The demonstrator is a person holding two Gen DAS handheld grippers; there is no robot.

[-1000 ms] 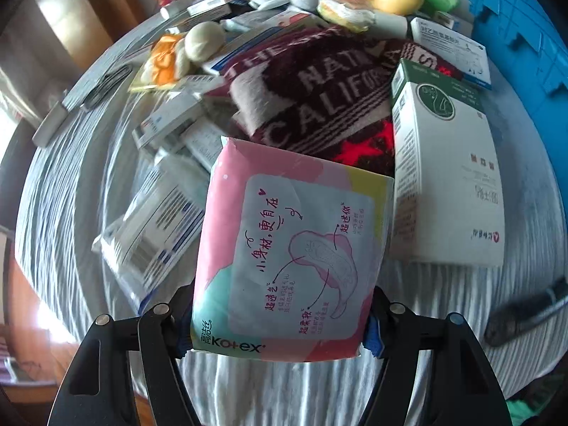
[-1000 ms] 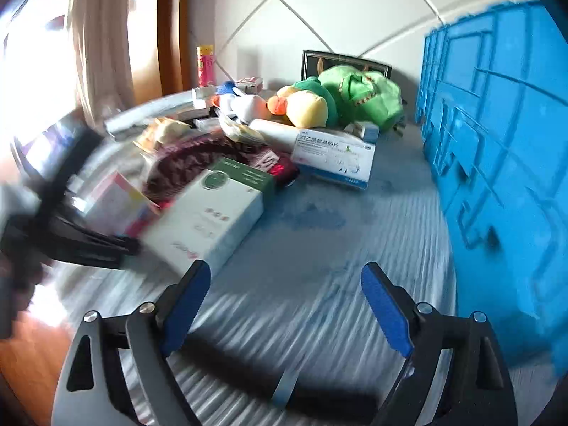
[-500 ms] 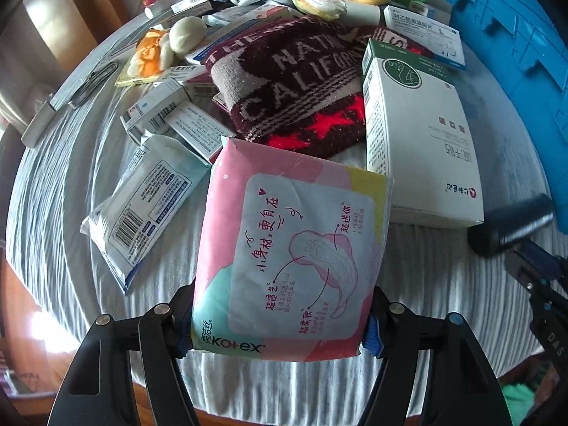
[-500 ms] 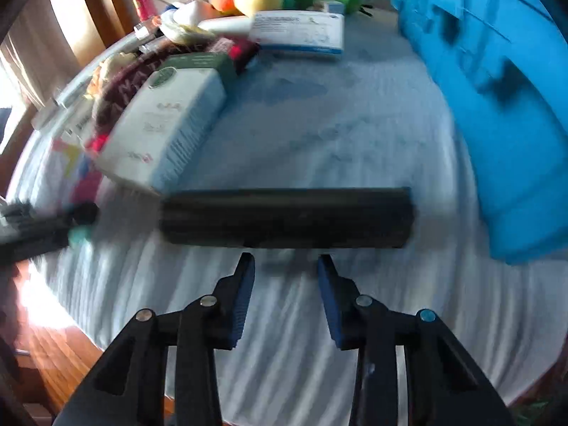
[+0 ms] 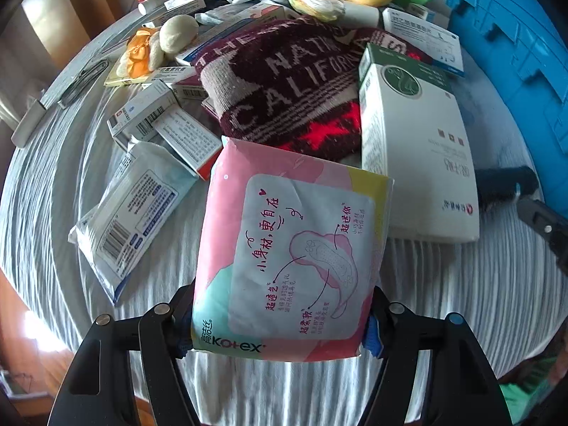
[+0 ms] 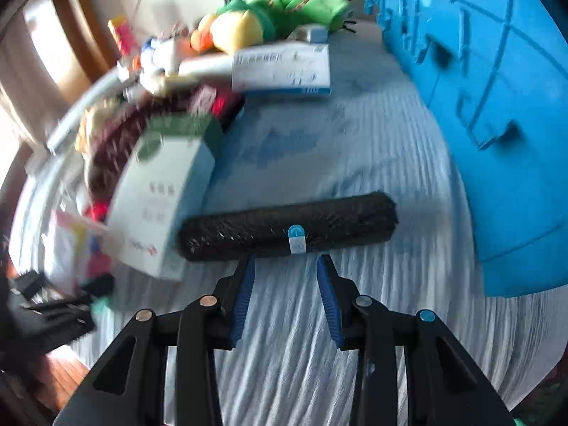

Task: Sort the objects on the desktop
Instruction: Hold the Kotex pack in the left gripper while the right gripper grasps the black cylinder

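Observation:
My left gripper (image 5: 278, 333) is shut on a pink Kotex pad pack (image 5: 291, 259) and holds it above the striped grey tablecloth (image 5: 461, 301). My right gripper (image 6: 285, 266) is shut on the middle of a black roller brush (image 6: 287, 229), held crosswise above the cloth; its fingertips (image 6: 248, 266) touch the brush's lower edge. One end of the brush (image 5: 504, 186) and the right gripper show at the right of the left wrist view. A white and green box (image 5: 415, 142) lies beyond the pack, also in the right wrist view (image 6: 159, 191).
A blue plastic crate (image 6: 479, 88) stands at the right, also in the left wrist view (image 5: 514, 53). A dark "California" towel (image 5: 294, 81), several medicine boxes (image 5: 149, 113), a white packet (image 5: 131, 213) and plush toys (image 6: 277, 14) crowd the far and left table.
My right gripper closed on the black roller brush and lifted it, swinging toward the crate side. My left gripper still holds the pad pack and has drawn slightly back from the pile.

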